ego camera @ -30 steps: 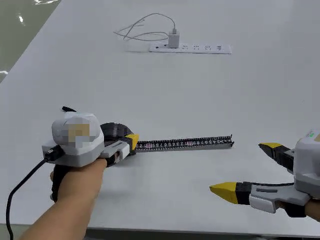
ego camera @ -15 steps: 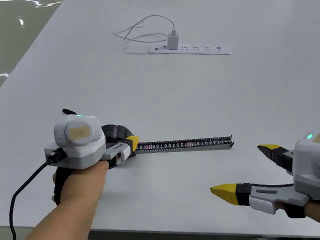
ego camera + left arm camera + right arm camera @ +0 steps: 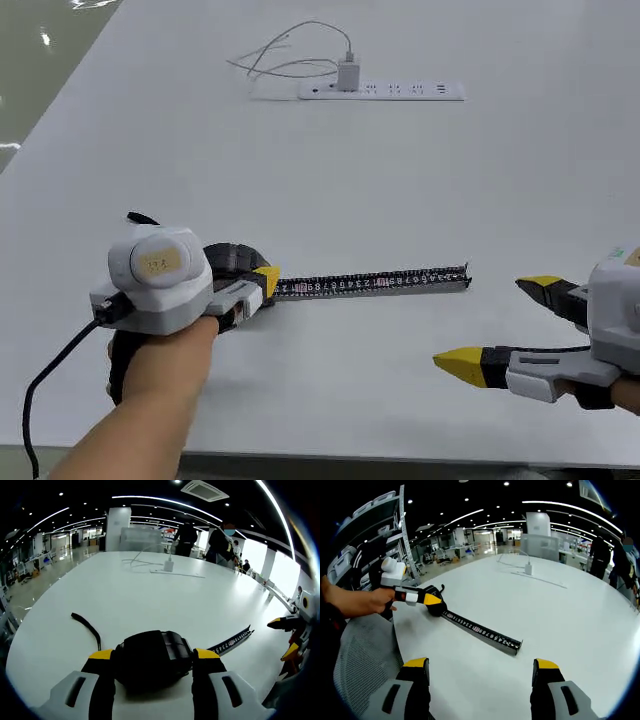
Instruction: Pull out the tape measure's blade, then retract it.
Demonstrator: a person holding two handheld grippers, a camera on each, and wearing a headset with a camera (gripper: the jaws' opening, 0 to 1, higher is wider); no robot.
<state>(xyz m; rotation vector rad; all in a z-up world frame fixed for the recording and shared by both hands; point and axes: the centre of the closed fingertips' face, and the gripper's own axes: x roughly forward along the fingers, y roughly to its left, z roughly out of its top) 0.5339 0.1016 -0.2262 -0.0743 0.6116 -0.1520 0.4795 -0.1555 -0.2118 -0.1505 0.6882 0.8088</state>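
Note:
A black tape measure case point(image 3: 236, 264) point(image 3: 152, 657) lies on the white table at the left, and my left gripper point(image 3: 262, 281) point(image 3: 153, 655) is shut on it. Its dark blade point(image 3: 372, 283) point(image 3: 481, 632) lies pulled out flat to the right, with its tip point(image 3: 466, 276) point(image 3: 516, 647) free on the table. A black wrist strap point(image 3: 88, 628) trails from the case. My right gripper point(image 3: 505, 325) point(image 3: 480, 667) stands open at the right, a short way past the blade tip, with nothing between its yellow-tipped fingers.
A white power strip point(image 3: 385, 91) with a plugged charger point(image 3: 347, 76) and a white cable point(image 3: 285, 62) lies at the far side of the table. The near table edge point(image 3: 400, 462) runs just below the grippers. A grey mesh chair point(image 3: 362, 670) stands beside the table.
My right gripper has drifted slightly to the right, away from the blade tip. The left gripper, case and blade have stayed in place.

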